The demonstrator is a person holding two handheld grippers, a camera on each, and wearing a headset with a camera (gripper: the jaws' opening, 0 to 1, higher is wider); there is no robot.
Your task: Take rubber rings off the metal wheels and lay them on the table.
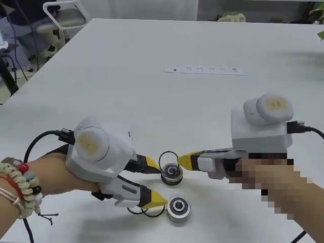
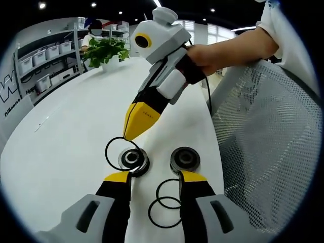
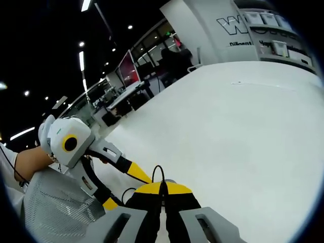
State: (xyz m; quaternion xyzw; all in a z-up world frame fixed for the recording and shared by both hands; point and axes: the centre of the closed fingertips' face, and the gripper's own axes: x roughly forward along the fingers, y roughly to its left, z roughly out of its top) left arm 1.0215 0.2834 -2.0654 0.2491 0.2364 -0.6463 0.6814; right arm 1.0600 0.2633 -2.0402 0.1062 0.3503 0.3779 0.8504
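Left gripper (image 2: 157, 178): jaws spread wide, gripping nothing, tips low over the table (image 1: 152, 91).
Loose rubber rings (image 2: 164, 205): two, overlapping, flat on the table between the left jaws.
Near wheel (image 1: 178, 207): on the table just beyond the left gripper's near tip.
Far wheel (image 1: 172, 173): beside the near one, its ring (image 2: 114, 147) pulled out in a loop.
Right gripper (image 3: 163, 190): jaws pressed together, pinching that loop.
Power strip (image 1: 205, 70): well beyond.
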